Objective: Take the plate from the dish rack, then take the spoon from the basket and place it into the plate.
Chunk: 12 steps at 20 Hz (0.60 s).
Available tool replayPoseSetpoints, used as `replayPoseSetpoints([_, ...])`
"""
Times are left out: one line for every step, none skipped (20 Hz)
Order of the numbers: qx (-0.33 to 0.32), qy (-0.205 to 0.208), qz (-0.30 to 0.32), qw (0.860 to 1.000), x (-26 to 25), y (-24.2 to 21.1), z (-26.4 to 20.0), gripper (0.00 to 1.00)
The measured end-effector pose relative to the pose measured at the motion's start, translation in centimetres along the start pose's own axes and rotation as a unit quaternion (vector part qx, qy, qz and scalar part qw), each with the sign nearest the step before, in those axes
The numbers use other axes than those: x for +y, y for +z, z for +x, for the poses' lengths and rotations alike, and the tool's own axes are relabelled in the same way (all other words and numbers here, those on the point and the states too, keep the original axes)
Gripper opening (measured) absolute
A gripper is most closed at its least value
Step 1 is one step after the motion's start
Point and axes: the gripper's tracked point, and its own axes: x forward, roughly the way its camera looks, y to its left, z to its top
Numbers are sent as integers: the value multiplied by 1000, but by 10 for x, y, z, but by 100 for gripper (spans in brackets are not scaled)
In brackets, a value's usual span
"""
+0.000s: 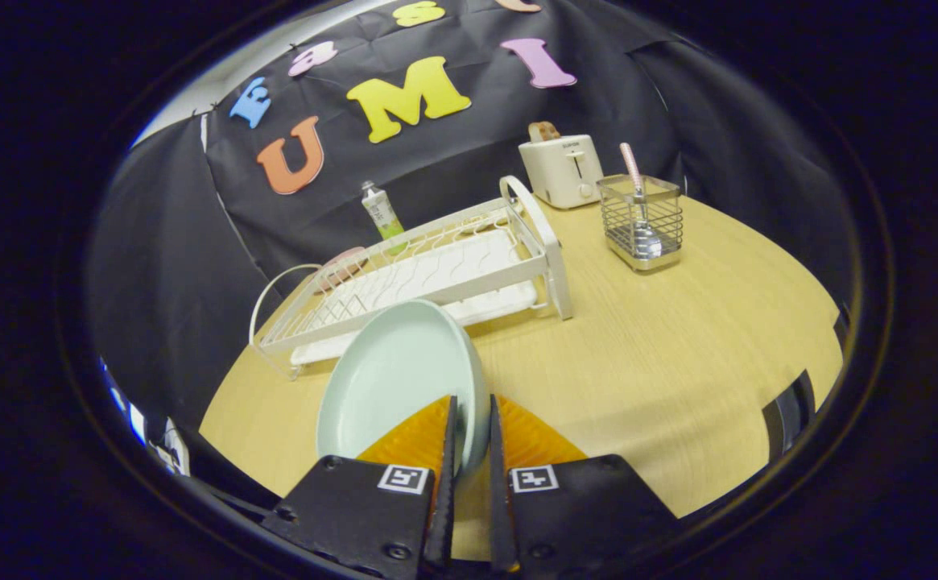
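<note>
My gripper [469, 407] is shut on the rim of a pale mint plate [392, 379], which stands on edge between the two orange fingers, lifted clear of the table. Just beyond the plate stands the white wire dish rack [436, 270], with nothing standing in its slots. Further off to the right, a wire basket [642, 221] holds the spoon [638, 201], which has a pink striped handle sticking up and its metal bowl down.
A white toaster [561, 169] with a slice of bread stands behind the basket. A small tube [380, 211] stands behind the rack, and a pinkish object [340, 266] lies by the rack's far side. Bare wooden table [662, 370] stretches right of the fingers.
</note>
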Motion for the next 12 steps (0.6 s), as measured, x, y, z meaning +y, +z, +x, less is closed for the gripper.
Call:
replayPoseSetpoints([3,2,-2,1000,-4,-2,2,27])
replayPoseSetpoints([4,3,-1,1000,-8,-3,3,27])
replayPoseSetpoints([-3,3,6,1000,-11,-1,2,29])
replayPoseSetpoints([-20,-2,12,1000,-16,4,1,29])
replayPoseSetpoints([-32,-11,7,999,-22,8,-1,30])
replayPoseSetpoints([-41,-18,-3,999,-27,8,-4,30])
replayPoseSetpoints([-53,-21,-12,998,-31,12,-6,31])
replayPoseSetpoints([-69,-21,-20,997,-33,18,-10,35])
replayPoseSetpoints([-86,-28,-30,995,-38,27,-15,50])
replayPoseSetpoints([-106,-44,-43,992,-47,37,-19,65])
replayPoseSetpoints([-126,-60,-60,988,-55,50,-23,77])
replayPoseSetpoints([-141,-73,-77,984,-62,61,-22,89])
